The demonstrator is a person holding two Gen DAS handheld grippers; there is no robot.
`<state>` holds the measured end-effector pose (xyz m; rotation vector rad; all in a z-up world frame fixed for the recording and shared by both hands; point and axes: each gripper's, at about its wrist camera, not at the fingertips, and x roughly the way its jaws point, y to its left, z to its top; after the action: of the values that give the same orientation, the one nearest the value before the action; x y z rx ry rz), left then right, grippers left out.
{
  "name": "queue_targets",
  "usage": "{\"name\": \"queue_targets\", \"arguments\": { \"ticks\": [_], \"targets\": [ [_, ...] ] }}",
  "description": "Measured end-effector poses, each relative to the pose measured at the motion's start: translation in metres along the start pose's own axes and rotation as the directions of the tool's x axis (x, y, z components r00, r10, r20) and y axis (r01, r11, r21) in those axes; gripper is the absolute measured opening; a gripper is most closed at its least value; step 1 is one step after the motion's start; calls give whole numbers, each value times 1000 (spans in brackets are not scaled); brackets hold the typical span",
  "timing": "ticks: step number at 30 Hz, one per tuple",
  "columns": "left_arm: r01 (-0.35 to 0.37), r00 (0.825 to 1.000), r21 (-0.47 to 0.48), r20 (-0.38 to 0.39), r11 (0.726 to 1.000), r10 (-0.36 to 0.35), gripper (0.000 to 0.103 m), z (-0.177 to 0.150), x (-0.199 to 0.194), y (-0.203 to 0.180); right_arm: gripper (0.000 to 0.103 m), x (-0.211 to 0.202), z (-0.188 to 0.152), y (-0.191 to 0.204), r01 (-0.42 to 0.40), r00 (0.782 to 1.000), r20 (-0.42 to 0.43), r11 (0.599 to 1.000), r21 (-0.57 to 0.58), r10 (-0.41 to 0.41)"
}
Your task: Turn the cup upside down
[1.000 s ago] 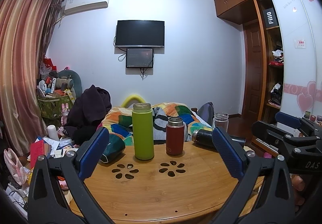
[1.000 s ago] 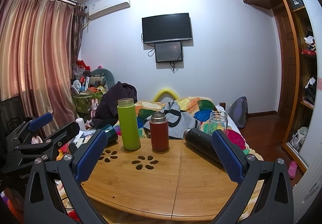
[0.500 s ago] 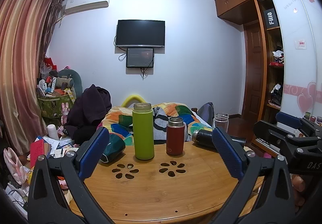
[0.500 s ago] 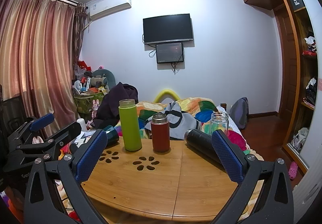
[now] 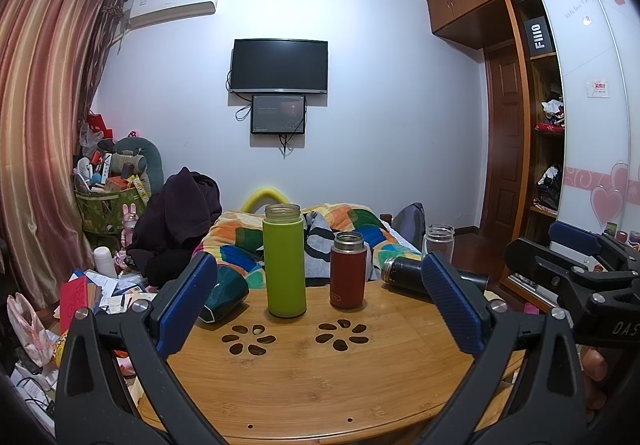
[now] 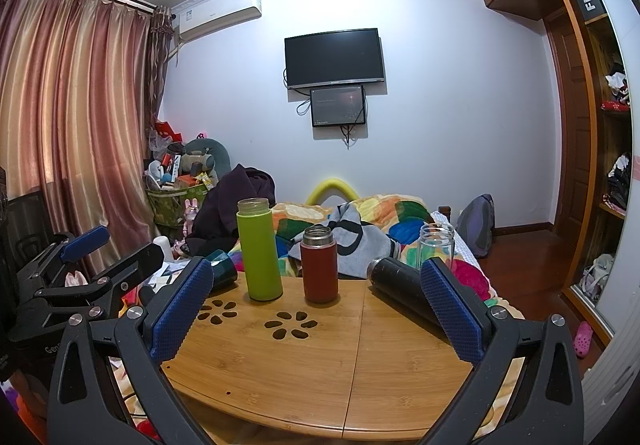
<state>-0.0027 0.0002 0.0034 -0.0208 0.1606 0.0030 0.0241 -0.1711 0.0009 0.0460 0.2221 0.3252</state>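
Cup candidates, five on the table (image 5: 320,397), none yet singled out. Green flask (image 5: 284,260), upright, mouth open, mid-table toward the far edge. Red flask (image 5: 347,270), upright, just right of it and apart. Glass jar (image 5: 439,243), upright, at the far right edge. Black flask (image 5: 400,275), lying on its side near the right edge, mouth toward the centre. Teal cup (image 5: 224,291), tipped on its side at the far left edge, partly hidden behind a gripper finger. The upright ones stand mouth-up, so each would need a full turn; which is meant cannot be told.

Left gripper (image 5: 318,305) — jaws spread wide, holding nothing, held level over the near edge and aimed between the green and red flasks. Right gripper (image 6: 316,309) — likewise wide apart and empty, level, off the near right edge, its right finger overlapping the black flask in view, not touching. Both seem poised short of any reach; the task looks unstarted.
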Motion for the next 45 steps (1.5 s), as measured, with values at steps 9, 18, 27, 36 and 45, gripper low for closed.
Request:
{"name": "queue_targets", "arguments": {
  "ticks": [9, 18, 27, 36, 45],
  "targets": [
    [0, 1000, 0, 0, 1000, 0, 103, 0, 0, 0, 103, 0, -1, 0, 0, 1000, 1, 1000, 1, 0],
    [-1, 1000, 5, -9, 1000, 1, 103, -2, 3, 0, 103, 1, -1, 2, -6, 1000, -2, 1000, 6, 6],
    [18, 995, -4, -99, 1000, -19, 103, -1, 60, 13, 103, 16, -10, -18, 13, 999, -33, 999, 37, -12],
    [-21, 936, -40, -351, 999, 6, 103, -14, 213, 46, 103, 29, -24, -52, 52, 996, -76, 994, 91, -45],
    [-71, 907, -53, -419, 996, 42, 77, -26, 278, 53, 103, 47, -40, -77, 70, 989, -138, 988, 134, -51]
  ]
}}
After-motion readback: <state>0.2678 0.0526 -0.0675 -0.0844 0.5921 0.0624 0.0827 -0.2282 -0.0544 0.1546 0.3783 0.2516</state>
